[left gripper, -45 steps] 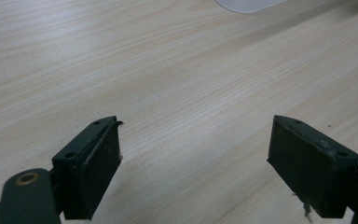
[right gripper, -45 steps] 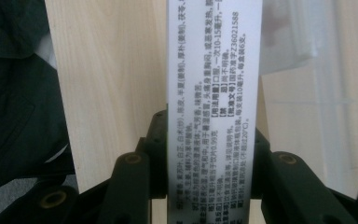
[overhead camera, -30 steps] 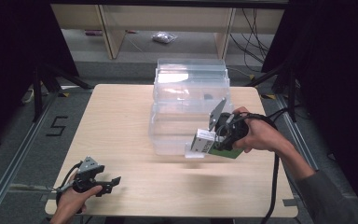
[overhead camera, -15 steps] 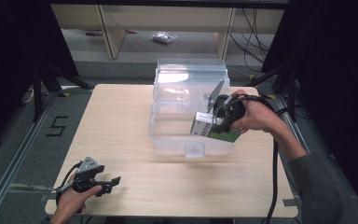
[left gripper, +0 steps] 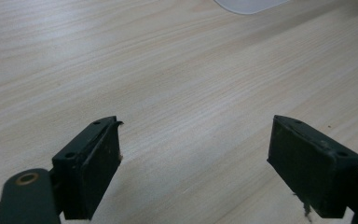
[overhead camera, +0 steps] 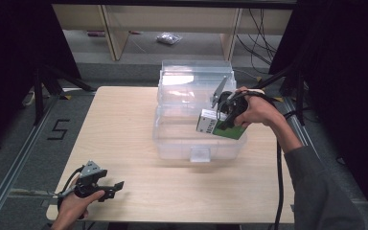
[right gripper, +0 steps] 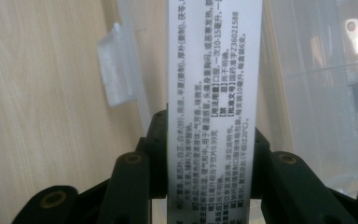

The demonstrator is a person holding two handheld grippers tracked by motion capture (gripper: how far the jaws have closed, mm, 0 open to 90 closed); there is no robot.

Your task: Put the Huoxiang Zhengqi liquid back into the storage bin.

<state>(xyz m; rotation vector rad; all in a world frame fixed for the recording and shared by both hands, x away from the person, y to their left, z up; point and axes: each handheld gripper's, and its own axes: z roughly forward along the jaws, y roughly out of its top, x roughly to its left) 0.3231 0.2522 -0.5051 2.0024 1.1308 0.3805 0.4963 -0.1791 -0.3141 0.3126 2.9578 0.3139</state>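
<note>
A clear plastic bin (overhead camera: 172, 139) with its lid raised stands at the table's middle back. Over its right side my right gripper (overhead camera: 215, 122) is shut on a green and white medicine box (overhead camera: 210, 123), held above the bin's open inside. In the right gripper view the box's white printed face (right gripper: 214, 93) runs up between the jaws, with the bin's front latch (right gripper: 114, 70) to its left. My left gripper (overhead camera: 117, 188) rests low at the table's front left, open, jaws wide over bare wood (left gripper: 191, 93).
The bin's latch tab (overhead camera: 200, 154) faces the front edge. Bare tabletop (overhead camera: 120, 120) spreads left of the bin. Shelving and cables stand behind the table, and a rail runs along the floor at left.
My right gripper has carried the box up from the bin's front right corner and back over the bin's open inside. The left gripper has stayed put.
</note>
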